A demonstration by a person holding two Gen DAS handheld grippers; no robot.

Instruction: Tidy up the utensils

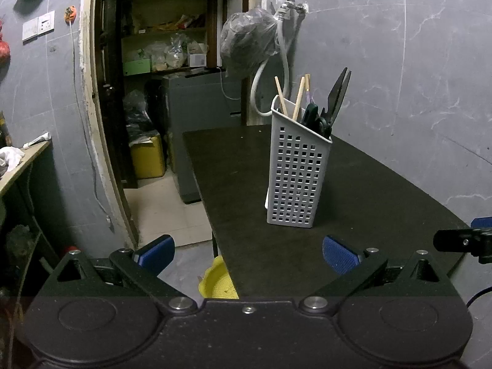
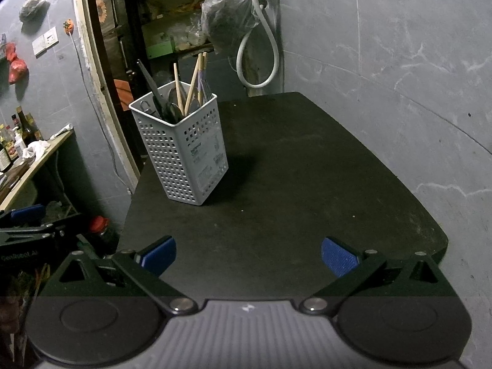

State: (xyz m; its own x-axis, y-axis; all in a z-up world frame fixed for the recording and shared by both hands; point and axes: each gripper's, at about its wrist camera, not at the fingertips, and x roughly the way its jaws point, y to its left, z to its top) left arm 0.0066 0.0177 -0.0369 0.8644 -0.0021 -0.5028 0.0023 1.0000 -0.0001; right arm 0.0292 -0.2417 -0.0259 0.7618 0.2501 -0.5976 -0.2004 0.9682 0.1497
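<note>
Nearest the lens in each wrist view, a claw is seen spread wide with nothing between its blue pads: the left claw (image 1: 248, 253) is held over the near left corner of the desk (image 1: 384, 190), the right claw (image 2: 248, 256) over the near edge further right. The utensils are found gathered upright in the perforated grey basket (image 1: 296, 178), which stands on the desk ahead of both claws; chopsticks (image 1: 297, 97), scissors (image 1: 336, 98) and what look like spoons (image 2: 175, 109) and a fork are seen inside. No loose utensil is visible on the desk, so the task is judged to be finished or nearly so. Open desk surface is left on the right of the basket up to the wall (image 2: 399, 77). On the left the basket stands close to the desk's edge, beyond which the floor (image 1: 163, 203) and a yellow bowl (image 1: 219, 283) are seen, so any nudge leftward would be judged risky.
</note>
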